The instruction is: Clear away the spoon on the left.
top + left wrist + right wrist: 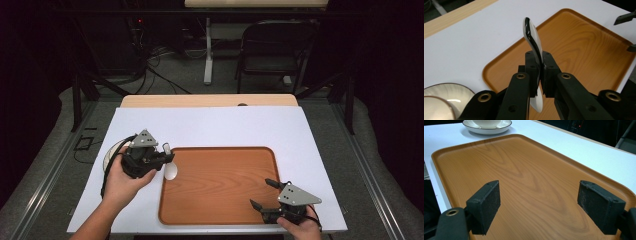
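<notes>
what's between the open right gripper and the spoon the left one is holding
Only bare wooden tray. In the high view, nothing rests on it between the right gripper and the spoon clamped in the left gripper.

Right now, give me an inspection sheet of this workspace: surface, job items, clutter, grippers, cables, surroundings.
Surface: white board on a wooden table; nothing spilled.
Job's things: white spoon clamped on edge, held over the left end of the wooden tray; the tray is bare.
Clutter: a dark-rimmed plate with a white dish on it stands on the board left of the tray.
Grippers: left gripper has its jaws shut on the spoon; right gripper hangs over the tray's near right corner, jaws wide apart and holding nothing.
Cables: a black cable trails from the left gripper; more lie loose on the floor beyond the table.
Surroundings: dark folding chair and a table leg behind; grey floor.
</notes>
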`<move>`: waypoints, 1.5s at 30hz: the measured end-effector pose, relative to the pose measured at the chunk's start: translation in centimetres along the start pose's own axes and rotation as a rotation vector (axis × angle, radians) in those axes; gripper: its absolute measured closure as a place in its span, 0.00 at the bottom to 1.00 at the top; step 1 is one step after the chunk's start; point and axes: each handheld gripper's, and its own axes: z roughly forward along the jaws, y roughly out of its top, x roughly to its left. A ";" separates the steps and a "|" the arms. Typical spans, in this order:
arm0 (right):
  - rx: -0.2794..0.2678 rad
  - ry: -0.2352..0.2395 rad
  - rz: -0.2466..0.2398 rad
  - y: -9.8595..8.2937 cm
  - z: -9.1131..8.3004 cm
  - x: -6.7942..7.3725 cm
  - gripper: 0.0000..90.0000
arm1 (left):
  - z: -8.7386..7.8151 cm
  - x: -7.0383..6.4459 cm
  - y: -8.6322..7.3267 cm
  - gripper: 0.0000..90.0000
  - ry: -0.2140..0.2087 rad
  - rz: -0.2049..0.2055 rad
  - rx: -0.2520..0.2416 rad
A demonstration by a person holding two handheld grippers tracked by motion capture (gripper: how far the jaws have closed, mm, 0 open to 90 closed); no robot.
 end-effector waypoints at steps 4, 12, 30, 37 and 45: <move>0.000 0.000 -0.001 0.0 0.0 0.0 0.20 | 0.7 -0.4 0.1 0.95 -0.027 0.008 0.011; 0.000 0.002 -0.001 0.0 0.0 0.0 0.20 | 2.1 -1.1 0.2 0.95 -0.069 0.028 0.049; 0.000 0.002 -0.003 0.0 -0.1 -0.1 0.20 | 5.6 -2.3 -1.0 0.95 -0.147 0.011 0.108; 0.000 0.002 -0.004 0.0 -0.1 -0.1 0.20 | 6.3 -2.2 -1.7 0.95 -0.166 -0.007 0.126; 0.000 0.002 -0.004 0.0 -0.1 -0.1 0.20 | 7.1 -1.9 -2.4 0.95 -0.181 -0.046 0.128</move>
